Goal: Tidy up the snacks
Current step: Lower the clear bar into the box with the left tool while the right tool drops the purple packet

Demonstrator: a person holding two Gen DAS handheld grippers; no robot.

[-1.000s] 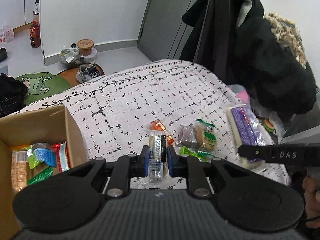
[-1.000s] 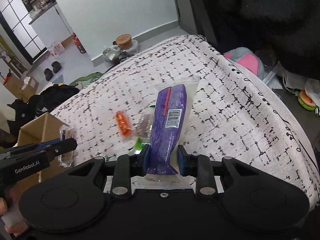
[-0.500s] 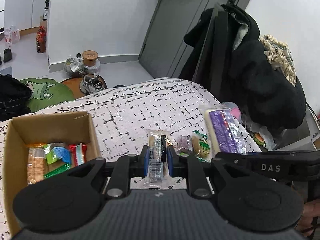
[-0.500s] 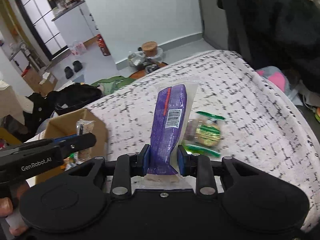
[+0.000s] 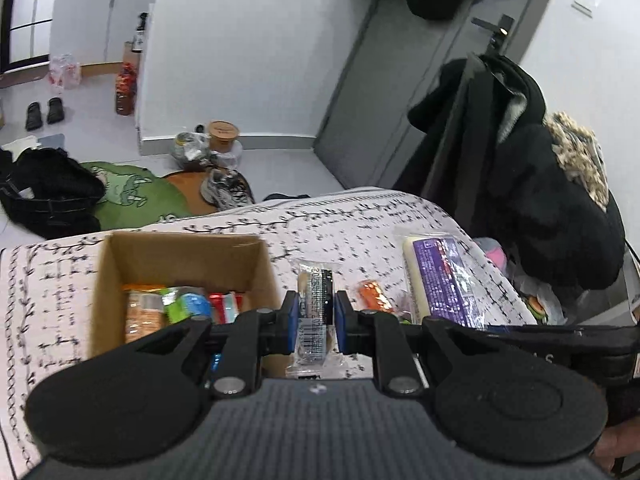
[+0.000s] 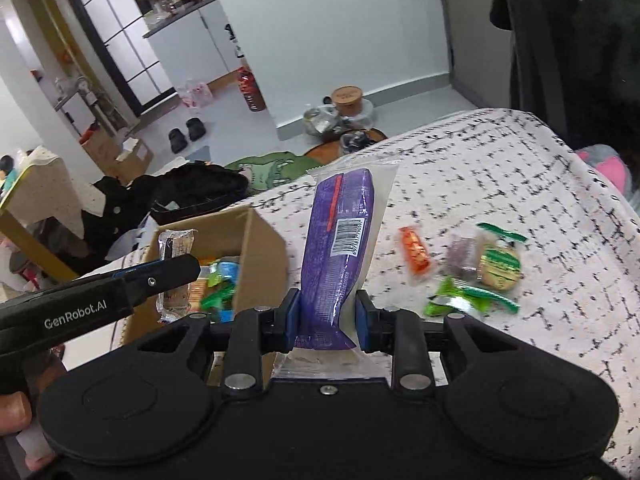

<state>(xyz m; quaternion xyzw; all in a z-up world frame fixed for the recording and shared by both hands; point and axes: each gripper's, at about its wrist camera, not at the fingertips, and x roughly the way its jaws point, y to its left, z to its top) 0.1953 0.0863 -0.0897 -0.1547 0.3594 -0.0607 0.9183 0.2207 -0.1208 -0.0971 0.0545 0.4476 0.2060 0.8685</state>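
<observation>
Left gripper (image 5: 316, 314): clamped on a small clear-wrapped snack (image 5: 315, 300), lower centre of the left view; seen also at the left edge of the right view (image 6: 176, 270), packet upright beside the box.
Right gripper (image 6: 327, 314): clamped on the purple packet (image 6: 338, 240), centre of the right view, packet standing upright with barcode facing the camera; same packet at right of centre in the left view (image 5: 444, 280).
Cardboard box (image 5: 180, 256): open, left of centre in the left view, on the patterned cloth (image 5: 340, 220); orange, green, blue and red packets inside.
Loose snacks: orange packet (image 6: 416, 252), brownish packet (image 6: 460, 258), round biscuit in green wrap (image 6: 500, 266) and green wrapper (image 6: 452, 296), lying close together on the cloth at right of centre in the right view, blurred.
Background: dark coats (image 5: 520, 184) at right of the left view; grey door (image 5: 400, 80) in the upper middle; shoes (image 5: 42, 110) on the floor, upper left.
</observation>
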